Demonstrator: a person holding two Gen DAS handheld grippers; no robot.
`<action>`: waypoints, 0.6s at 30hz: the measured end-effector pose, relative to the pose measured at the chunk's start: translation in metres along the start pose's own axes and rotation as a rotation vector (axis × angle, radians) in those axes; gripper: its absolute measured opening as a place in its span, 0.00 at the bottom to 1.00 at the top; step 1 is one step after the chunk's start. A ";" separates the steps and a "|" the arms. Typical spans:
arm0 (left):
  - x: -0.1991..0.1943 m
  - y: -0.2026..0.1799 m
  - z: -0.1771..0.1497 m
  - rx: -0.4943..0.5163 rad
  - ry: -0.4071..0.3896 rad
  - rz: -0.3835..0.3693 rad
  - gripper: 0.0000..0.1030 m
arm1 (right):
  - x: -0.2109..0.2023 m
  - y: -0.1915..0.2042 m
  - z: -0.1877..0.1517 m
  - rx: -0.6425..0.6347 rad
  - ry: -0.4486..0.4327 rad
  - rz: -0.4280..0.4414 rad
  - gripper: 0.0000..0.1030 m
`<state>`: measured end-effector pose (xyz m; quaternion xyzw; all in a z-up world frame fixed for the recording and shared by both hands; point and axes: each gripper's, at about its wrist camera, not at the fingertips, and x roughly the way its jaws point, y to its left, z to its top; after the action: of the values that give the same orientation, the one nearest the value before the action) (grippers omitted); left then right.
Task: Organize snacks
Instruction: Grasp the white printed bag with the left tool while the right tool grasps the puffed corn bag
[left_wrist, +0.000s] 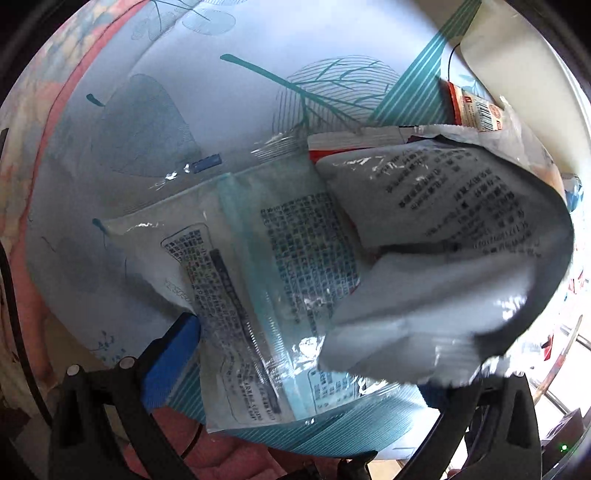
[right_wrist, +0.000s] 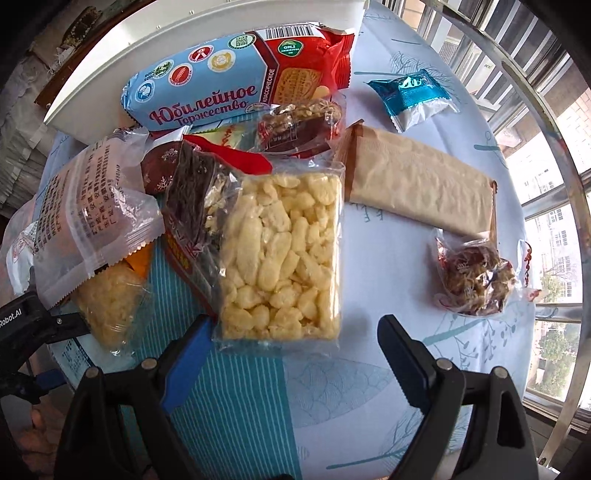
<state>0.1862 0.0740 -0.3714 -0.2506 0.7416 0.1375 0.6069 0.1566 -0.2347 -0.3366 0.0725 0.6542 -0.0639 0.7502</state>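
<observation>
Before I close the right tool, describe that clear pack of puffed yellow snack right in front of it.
The puffed yellow snack pack is a flat rectangular block of pale, lumpy pieces in clear, crinkled film, sealed and lying flat on the tablecloth. Its far left corner overlaps a dark-printed packet. The right tool stands open just short of its near end.

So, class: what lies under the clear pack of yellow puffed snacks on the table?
Under the left edge of the puffed snack pack lies a dark red-edged packet, partly covered. Elsewhere the patterned tablecloth shows around it; anything beneath its middle is hidden.
</observation>
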 end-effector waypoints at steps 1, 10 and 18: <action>-0.005 -0.004 0.002 -0.002 0.003 0.006 1.00 | 0.000 0.003 0.001 -0.007 -0.002 -0.007 0.87; 0.004 -0.013 -0.008 -0.010 -0.014 0.055 1.00 | 0.021 0.021 0.002 -0.093 -0.017 -0.039 0.73; 0.001 -0.013 -0.038 0.000 -0.046 0.057 0.97 | 0.012 0.023 -0.005 -0.111 -0.014 -0.035 0.63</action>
<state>0.1616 0.0433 -0.3620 -0.2260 0.7342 0.1606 0.6197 0.1579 -0.2113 -0.3488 0.0190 0.6524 -0.0411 0.7565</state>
